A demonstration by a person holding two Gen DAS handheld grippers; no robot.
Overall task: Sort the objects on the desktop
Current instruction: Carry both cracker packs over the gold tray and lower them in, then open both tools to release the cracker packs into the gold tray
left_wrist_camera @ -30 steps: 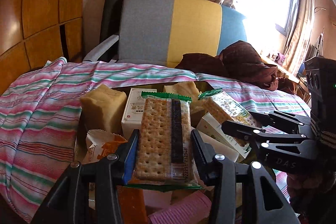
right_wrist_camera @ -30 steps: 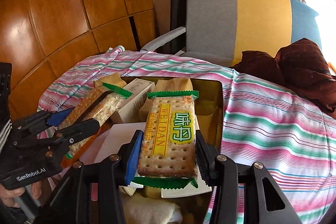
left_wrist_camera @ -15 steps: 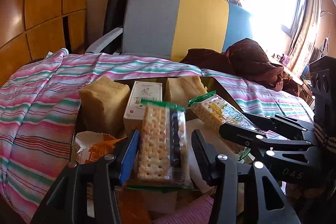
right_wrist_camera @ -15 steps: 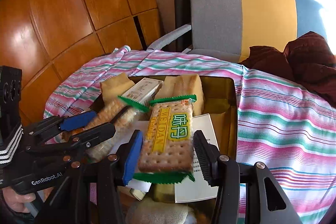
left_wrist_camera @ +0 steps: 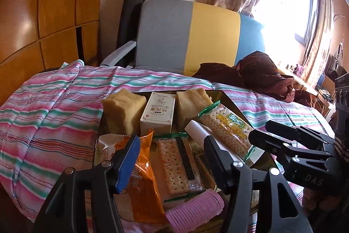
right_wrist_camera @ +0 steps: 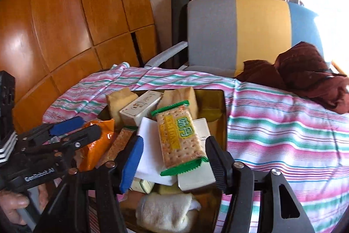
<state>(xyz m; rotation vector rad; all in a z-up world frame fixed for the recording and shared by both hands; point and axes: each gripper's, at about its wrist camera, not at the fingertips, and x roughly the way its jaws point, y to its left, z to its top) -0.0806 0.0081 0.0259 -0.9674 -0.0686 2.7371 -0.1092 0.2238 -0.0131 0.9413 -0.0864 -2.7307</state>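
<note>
Open striped cloth is being left free right of the crowded tray. Both the left gripper and right gripper are being held apart, each over a green-edged cracker pack lying in the tray.

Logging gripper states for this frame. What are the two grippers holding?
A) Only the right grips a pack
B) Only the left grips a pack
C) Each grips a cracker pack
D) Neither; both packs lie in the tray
D: the left gripper and right gripper have open jaws, and the cracker packs lie loose among the tray's clutter.
</note>
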